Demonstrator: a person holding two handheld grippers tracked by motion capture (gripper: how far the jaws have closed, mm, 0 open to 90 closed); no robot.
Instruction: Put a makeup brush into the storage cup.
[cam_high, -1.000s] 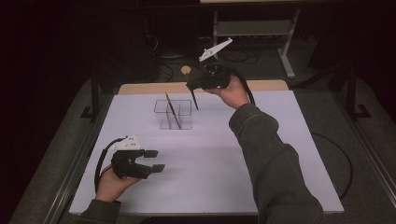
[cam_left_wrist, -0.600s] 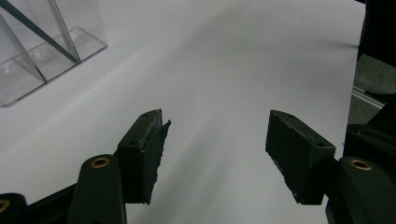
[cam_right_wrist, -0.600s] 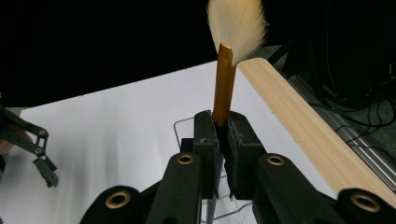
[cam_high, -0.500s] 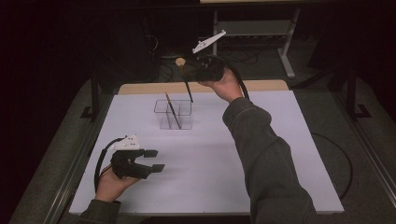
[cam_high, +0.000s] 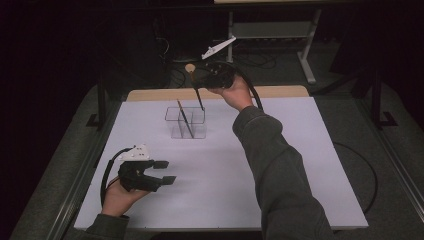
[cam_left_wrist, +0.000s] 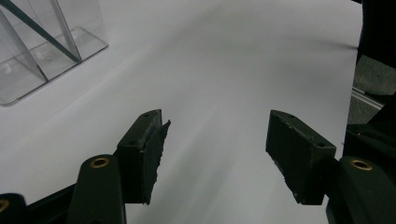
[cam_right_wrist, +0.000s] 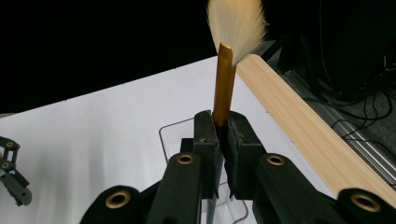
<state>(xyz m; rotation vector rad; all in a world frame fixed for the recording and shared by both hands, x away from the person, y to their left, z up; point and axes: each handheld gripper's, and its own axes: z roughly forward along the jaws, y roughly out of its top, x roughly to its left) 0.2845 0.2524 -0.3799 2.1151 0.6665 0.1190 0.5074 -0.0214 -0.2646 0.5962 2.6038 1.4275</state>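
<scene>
- High view: right gripper clamps a brush, bristles up, handle slanting down into the clear holder near the table's far edge.
- Left gripper rests wide, empty, near the front-left corner.

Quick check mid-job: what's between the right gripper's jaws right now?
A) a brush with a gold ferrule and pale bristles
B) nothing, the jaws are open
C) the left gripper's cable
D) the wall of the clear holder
A: in the right gripper view the right gripper is clamped on the brush, its pale bristles up, above the clear holder.
</scene>
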